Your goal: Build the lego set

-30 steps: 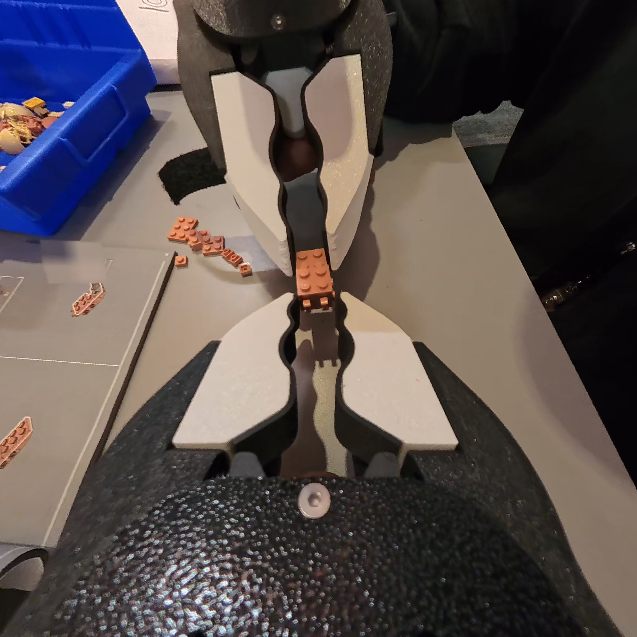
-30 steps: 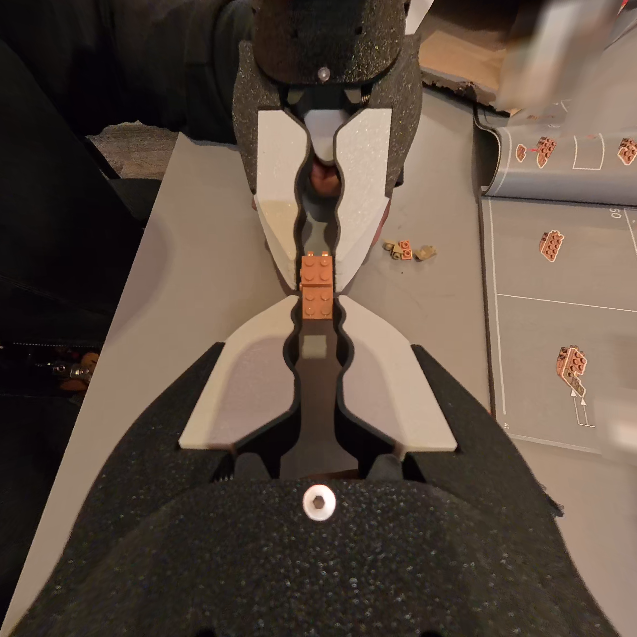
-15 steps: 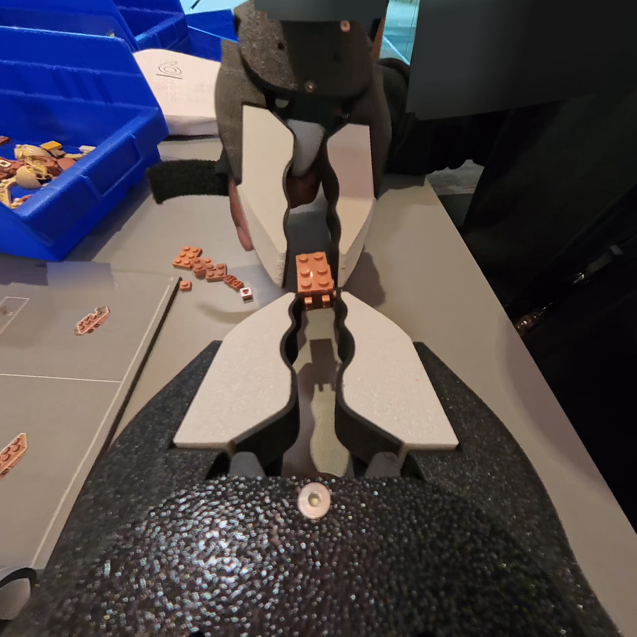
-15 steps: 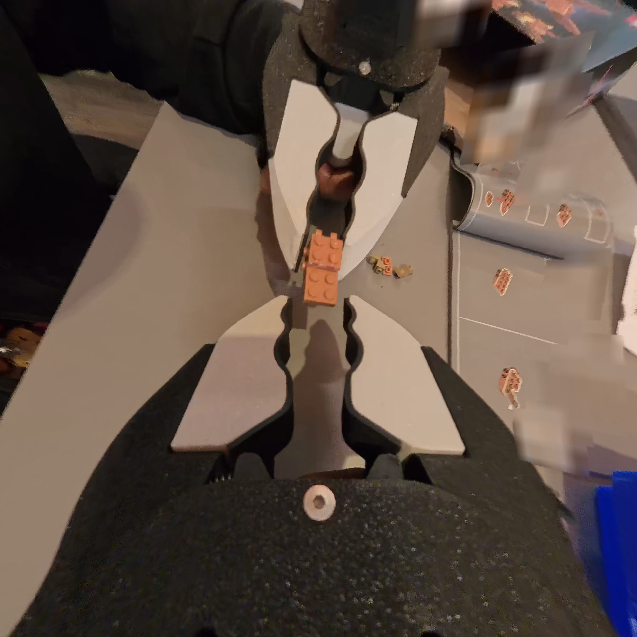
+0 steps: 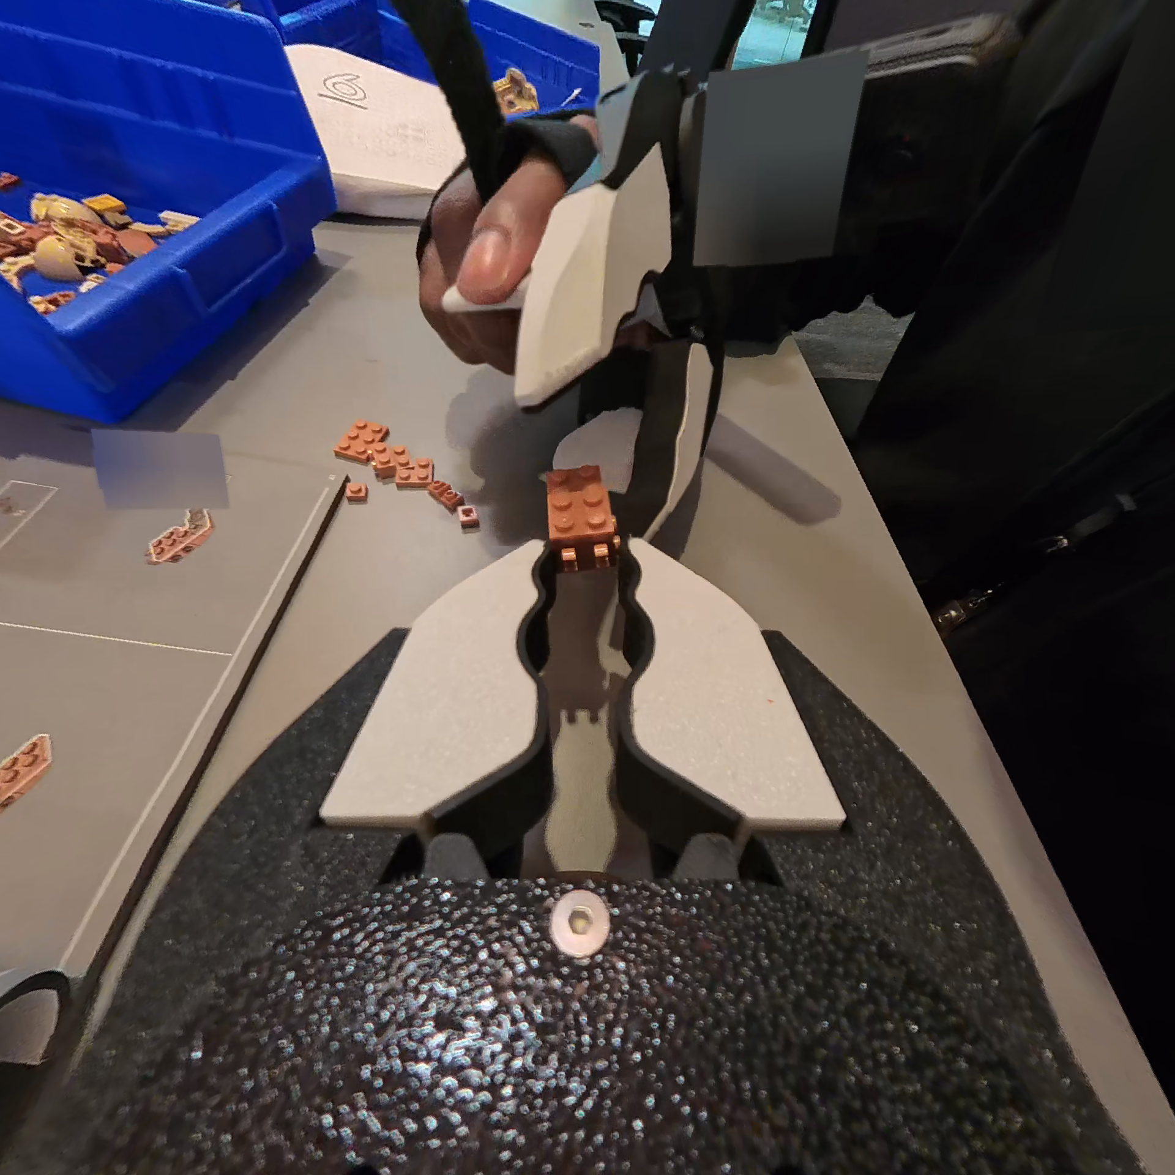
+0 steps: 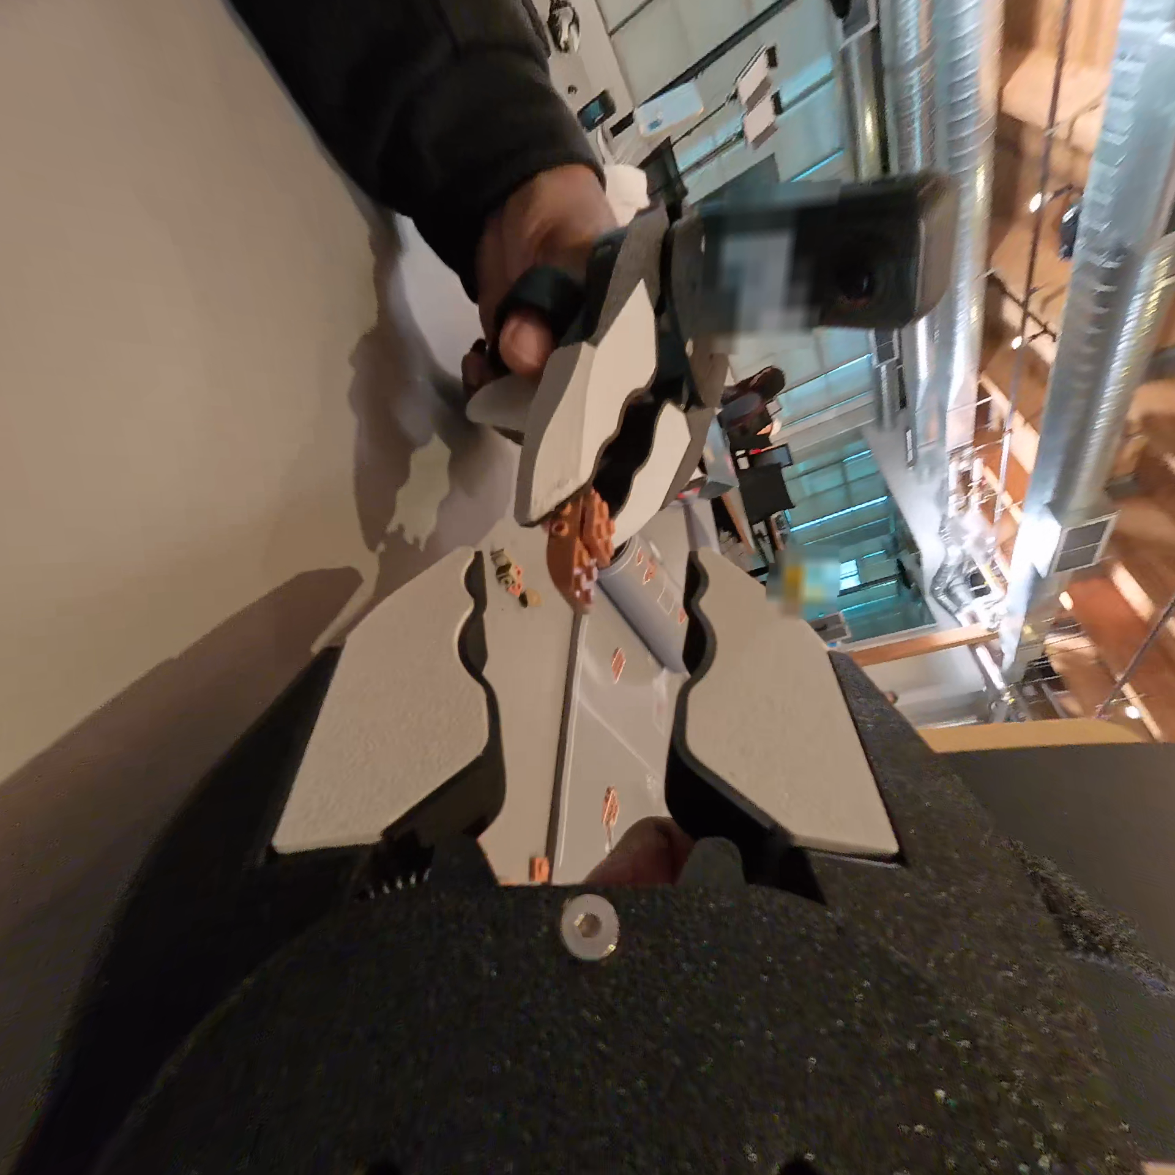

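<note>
My left gripper (image 5: 588, 554) is shut on a small orange-brown brick assembly (image 5: 582, 512) and holds it above the grey table (image 5: 795, 572). The studded bricks stick out beyond its fingertips. My right gripper (image 6: 582, 559) is open and empty, rolled onto its side. In the right wrist view the left gripper (image 6: 572, 508) shows farther off with the same brick assembly (image 6: 572, 559) at its tips, apart from my right fingers (image 6: 407, 667). In the left wrist view one right finger (image 5: 572, 305) stands above and behind the assembly, held by a hand.
A blue bin (image 5: 210, 254) with loose tan and brown pieces stands at the back left. Several brown plates (image 5: 394, 461) lie on the table beside a grey printed sheet (image 5: 127, 636). The table's edge runs along the right. Small pieces (image 6: 512, 582) lie near the rolled sheet (image 6: 642, 604). The tips of both grippers are at nearly the same place.
My right gripper opened, let go of the bricks, drew back and rolled onto its side. My left gripper keeps the joined bricks and has hardly moved.
</note>
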